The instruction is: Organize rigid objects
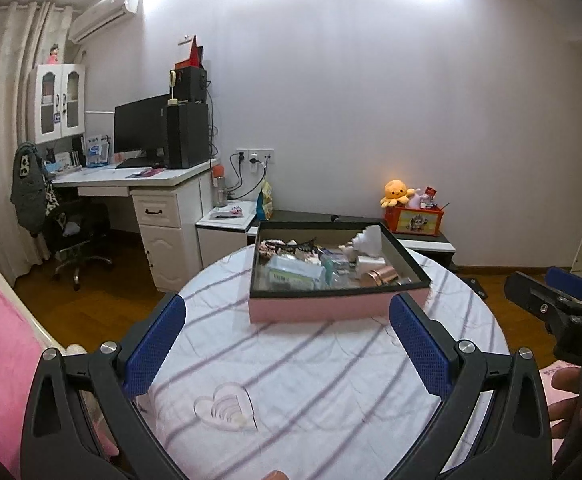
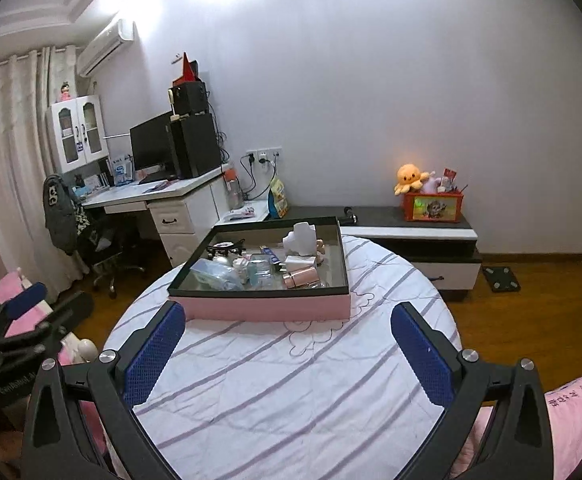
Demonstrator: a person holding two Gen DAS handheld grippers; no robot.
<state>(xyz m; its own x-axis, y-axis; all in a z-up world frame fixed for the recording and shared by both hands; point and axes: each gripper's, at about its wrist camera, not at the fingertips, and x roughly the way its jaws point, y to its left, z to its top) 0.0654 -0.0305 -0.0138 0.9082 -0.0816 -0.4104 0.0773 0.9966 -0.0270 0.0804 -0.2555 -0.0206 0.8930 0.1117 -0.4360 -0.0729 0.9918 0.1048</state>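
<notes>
Two grippers, fingers spread, empty | pink tray [image 2: 265,307], black rim, cluttered with small items | striped bedspread [image 2: 291,392]

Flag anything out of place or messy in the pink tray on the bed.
The pink tray holds a jumbled heap: a rose-gold tube lies on its side against clear plastic packets, nothing sorted. Nothing has spilled onto the striped bedsheet.

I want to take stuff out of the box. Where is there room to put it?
The striped cover is bare between the pink box and both open grippers. Inside the box, the near half is crowded.
</notes>
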